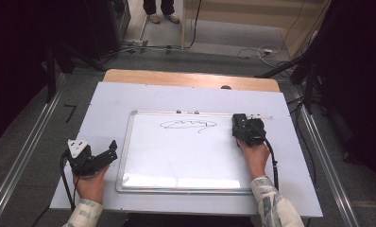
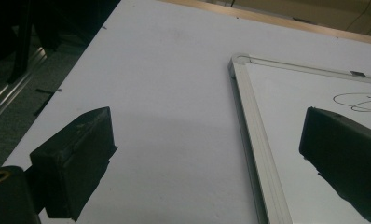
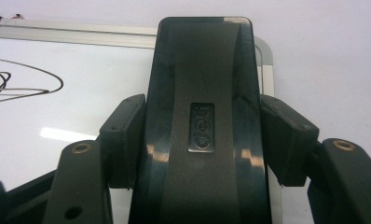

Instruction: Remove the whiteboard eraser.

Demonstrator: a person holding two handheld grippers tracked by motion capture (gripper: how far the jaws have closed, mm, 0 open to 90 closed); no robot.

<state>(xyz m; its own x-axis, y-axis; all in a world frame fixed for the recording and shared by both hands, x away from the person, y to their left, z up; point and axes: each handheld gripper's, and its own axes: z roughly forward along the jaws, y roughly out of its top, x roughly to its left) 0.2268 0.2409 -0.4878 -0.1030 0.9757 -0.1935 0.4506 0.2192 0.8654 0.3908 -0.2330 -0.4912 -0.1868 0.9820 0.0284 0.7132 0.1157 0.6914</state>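
Observation:
A whiteboard [image 1: 186, 158] with a silver frame lies on the white table top, a black scribble [image 1: 188, 125] near its upper edge. My right gripper [image 1: 240, 127] rests at the board's upper right corner, shut on a black board eraser [image 3: 202, 93] held lengthwise between its jaws; the scribble [image 3: 16, 84] lies to the eraser's left. My left gripper [image 1: 108, 151] is open beside the board's left edge, nothing between its jaws, with the board's frame [image 2: 249, 116] and a bit of the scribble [image 2: 360, 100] ahead of it.
The white sheet [image 1: 106, 106] covers a wooden table whose far edge [image 1: 191, 78] shows. Metal rails [image 1: 30, 142] run along both sides on the grey floor. Cables [image 1: 266, 49] lie beyond the table, and a person's feet [image 1: 160, 16] stand at the far end.

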